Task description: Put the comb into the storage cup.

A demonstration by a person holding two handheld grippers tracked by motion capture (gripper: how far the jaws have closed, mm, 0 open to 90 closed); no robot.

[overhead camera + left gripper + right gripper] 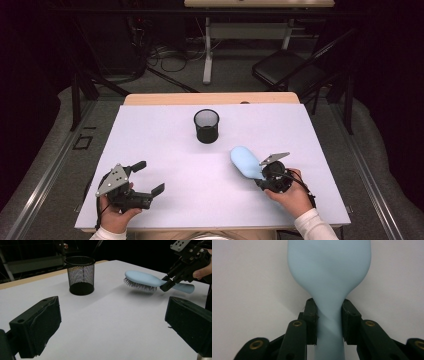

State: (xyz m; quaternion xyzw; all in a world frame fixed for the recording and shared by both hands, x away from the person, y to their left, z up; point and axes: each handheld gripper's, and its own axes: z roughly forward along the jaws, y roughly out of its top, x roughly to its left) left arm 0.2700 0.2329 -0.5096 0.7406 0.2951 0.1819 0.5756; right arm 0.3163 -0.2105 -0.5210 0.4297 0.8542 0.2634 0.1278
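Note:
A light blue hairbrush (245,161) hangs just above the white table (165,150), bristles down. My right gripper (262,176) is shut on its neck, where the handle meets the head; in the right gripper view the hairbrush (329,277) runs up between the two pads (311,315). The left gripper view shows the hairbrush (145,280) lifted off the table with the right gripper (167,283) pinching the handle. My left gripper (148,177) rests open at the table's front left, nothing between its fingers (37,327). A black mesh cup (206,126) stands upright at the middle back, also seen as the mesh cup (81,275).
The table's far edge shows a wooden strip (210,98). Beyond it on the floor are cables (170,57), a table leg (207,50) and a black folding chair (290,70).

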